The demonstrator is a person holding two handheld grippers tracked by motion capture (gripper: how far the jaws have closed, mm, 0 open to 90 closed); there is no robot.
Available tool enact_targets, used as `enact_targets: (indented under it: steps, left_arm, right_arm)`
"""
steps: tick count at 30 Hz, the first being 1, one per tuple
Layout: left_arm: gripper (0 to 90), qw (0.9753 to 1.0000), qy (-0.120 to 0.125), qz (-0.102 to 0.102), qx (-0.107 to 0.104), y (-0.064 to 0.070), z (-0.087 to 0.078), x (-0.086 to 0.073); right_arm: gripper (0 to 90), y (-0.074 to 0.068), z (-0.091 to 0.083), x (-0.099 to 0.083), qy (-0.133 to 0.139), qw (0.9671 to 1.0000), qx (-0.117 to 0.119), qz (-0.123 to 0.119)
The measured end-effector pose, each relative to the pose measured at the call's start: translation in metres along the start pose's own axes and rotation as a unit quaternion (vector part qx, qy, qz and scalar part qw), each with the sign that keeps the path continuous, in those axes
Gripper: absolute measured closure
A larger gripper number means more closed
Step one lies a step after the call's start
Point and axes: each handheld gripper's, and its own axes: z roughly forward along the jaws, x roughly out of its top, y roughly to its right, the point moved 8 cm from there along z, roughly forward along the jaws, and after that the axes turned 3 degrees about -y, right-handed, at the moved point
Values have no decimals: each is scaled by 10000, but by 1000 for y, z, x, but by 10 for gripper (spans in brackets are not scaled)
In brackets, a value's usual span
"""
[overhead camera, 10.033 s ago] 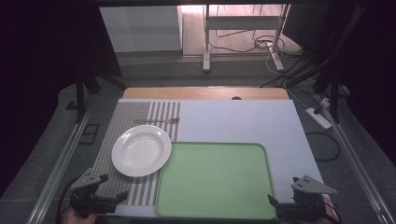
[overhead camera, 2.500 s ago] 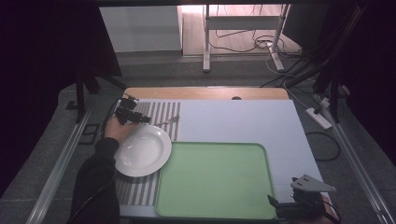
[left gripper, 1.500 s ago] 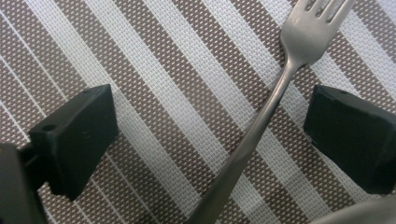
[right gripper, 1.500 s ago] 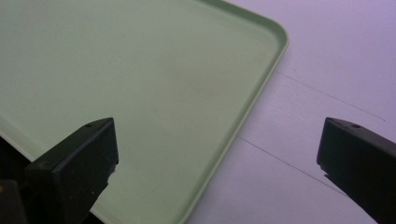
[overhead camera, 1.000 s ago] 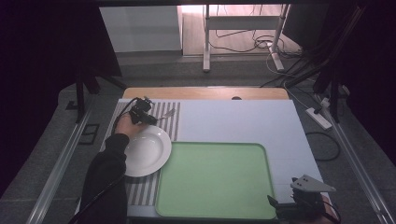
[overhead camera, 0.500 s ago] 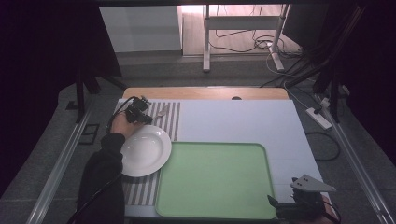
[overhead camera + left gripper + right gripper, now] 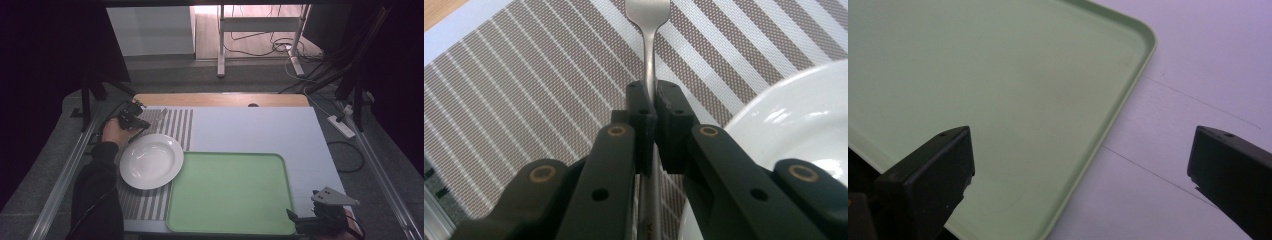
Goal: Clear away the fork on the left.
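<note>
A silver fork [image 7: 647, 35] lies over the brown-and-white striped placemat [image 7: 524, 90], and my left gripper [image 7: 650, 95] is shut on its handle. From above, that left gripper [image 7: 136, 121] sits at the mat's far left, with the fork [image 7: 159, 115] pointing right from it. A white plate [image 7: 151, 160] rests on the mat just nearer than the gripper, and its rim [image 7: 804, 100] shows at the right of the left gripper view. My right gripper [image 7: 300, 222] stands open at the table's near right, over the corner of the green tray [image 7: 998, 75].
The green tray [image 7: 230, 192] covers the near middle of the white table [image 7: 260, 127]. A wooden strip [image 7: 220, 99] runs along the far edge. Cables and a stand's legs lie on the floor beyond.
The left hand reached from the near edge out to the fork at the mat's far end, and the gripper shut on its handle. In the last second it shifted slightly left. The right gripper stayed still.
</note>
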Motion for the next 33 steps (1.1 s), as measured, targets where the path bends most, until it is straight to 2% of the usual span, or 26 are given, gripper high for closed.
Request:
enact_targets:
  steps: [4, 13, 22, 33]
  left_arm:
    - [854, 10000, -9, 16, -29, 0, -11, -5]
    - [854, 9995, 105, -86, -272, 11, -26, -10]
    - [854, 9987, 193, 19, -464, 34, -29, -13]
    - [854, 9975, 180, 221, -647, 66, -29, -14]
  right_arm:
    - [0, 0, 0, 0, 0, 10000, -7, 2]
    - [0, 1, 0, 0, -7, 10000, -12, 22]
    - [0, 1, 0, 0, -10, 10000, -14, 29]
    - [0, 1, 0, 0, -17, 10000, -25, 32]
